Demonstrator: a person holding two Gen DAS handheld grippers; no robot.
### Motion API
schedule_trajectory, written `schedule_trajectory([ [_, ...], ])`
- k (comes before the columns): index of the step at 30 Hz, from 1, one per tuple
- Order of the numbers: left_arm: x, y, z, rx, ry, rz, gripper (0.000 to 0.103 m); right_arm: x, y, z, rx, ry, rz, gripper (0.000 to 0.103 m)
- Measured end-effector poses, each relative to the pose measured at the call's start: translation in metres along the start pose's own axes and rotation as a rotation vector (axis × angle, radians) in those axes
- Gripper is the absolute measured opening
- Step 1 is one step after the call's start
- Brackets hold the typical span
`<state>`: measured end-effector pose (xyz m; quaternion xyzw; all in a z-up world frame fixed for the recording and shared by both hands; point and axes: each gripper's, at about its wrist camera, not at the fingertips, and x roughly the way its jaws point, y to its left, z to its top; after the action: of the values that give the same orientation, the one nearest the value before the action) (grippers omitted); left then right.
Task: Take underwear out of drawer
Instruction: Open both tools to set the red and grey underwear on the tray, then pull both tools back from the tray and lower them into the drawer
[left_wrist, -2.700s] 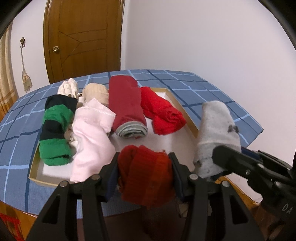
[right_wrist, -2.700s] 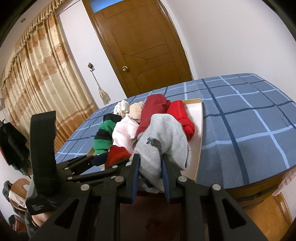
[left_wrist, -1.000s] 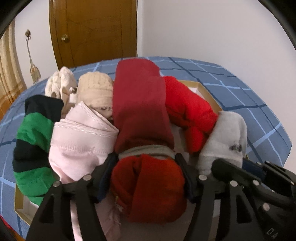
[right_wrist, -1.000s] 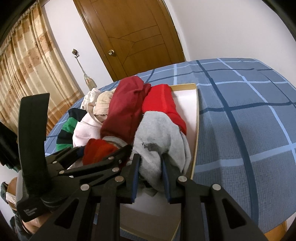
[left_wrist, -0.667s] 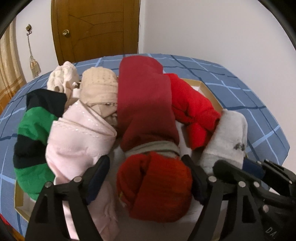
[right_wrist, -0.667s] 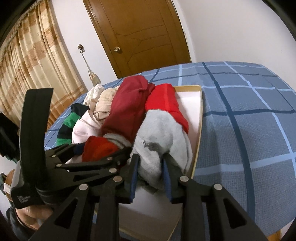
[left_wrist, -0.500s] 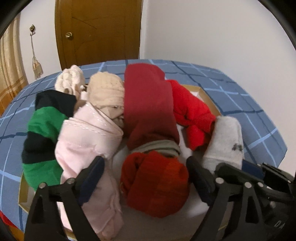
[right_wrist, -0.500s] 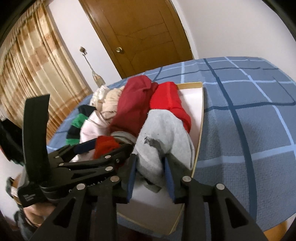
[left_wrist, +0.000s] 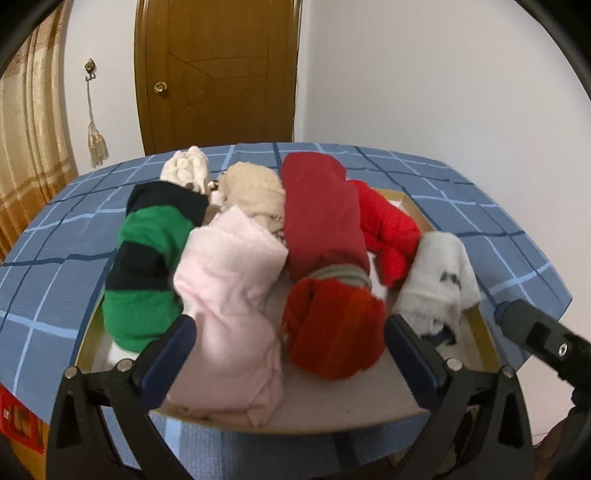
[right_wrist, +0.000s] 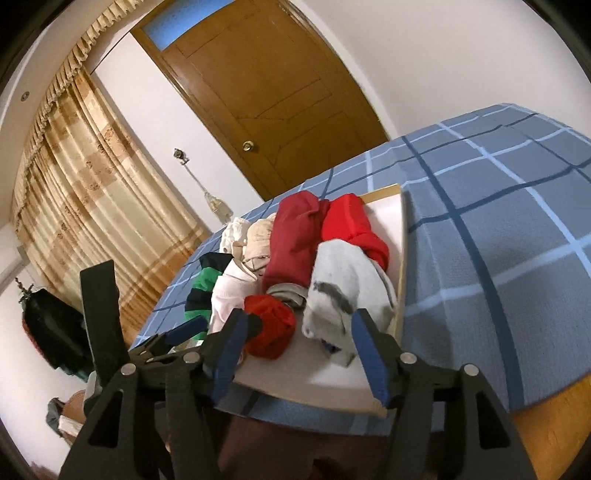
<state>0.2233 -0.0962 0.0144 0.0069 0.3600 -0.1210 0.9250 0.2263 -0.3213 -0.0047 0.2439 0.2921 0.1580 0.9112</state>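
Note:
A shallow wooden drawer tray (left_wrist: 478, 334) lies on a blue checked bedspread and holds several rolled garments. A dark red roll (left_wrist: 332, 328) lies at the tray's near edge, with a grey roll (left_wrist: 439, 280) to its right and a pink roll (left_wrist: 229, 295) to its left. My left gripper (left_wrist: 286, 354) is open and empty, its jaws wide either side of the pink and dark red rolls. My right gripper (right_wrist: 299, 354) is open and empty just in front of the grey roll (right_wrist: 343, 284) and the dark red roll (right_wrist: 271, 325).
Behind lie a maroon roll (left_wrist: 321, 221), a bright red roll (left_wrist: 388, 229), a green and black striped roll (left_wrist: 147, 258), a beige roll (left_wrist: 255, 188) and a cream roll (left_wrist: 184, 168). A wooden door (left_wrist: 218, 74) and curtains (right_wrist: 92, 192) stand beyond the bed (right_wrist: 498, 221).
Both grippers opened and drew back. The left let go of the dark red roll, the right let go of the grey roll, and both rolls now rest in the tray.

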Motion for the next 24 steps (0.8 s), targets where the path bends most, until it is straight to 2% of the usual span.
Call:
schedule_trajectory([
  [3,-0.001,0.001,-0.011,-0.003,0.013,0.01,0.103,-0.002,0.003,-0.01,-0.014,0.0,-0.044,0.062],
  [9,-0.011,0.006,-0.026,-0.015,-0.025,0.028,0.103,-0.004,0.007,-0.025,-0.042,-0.012,-0.069,0.062],
  [14,-0.02,0.008,-0.039,0.014,-0.096,0.086,0.103,-0.004,0.009,-0.037,-0.066,-0.019,-0.083,0.062],
  [20,-0.032,0.015,-0.048,-0.008,-0.129,0.055,0.103,-0.012,0.013,-0.043,-0.089,-0.047,-0.085,0.062],
  [24,-0.037,0.016,-0.053,-0.013,-0.145,0.062,0.103,-0.017,0.017,-0.045,-0.11,-0.069,-0.095,0.062],
])
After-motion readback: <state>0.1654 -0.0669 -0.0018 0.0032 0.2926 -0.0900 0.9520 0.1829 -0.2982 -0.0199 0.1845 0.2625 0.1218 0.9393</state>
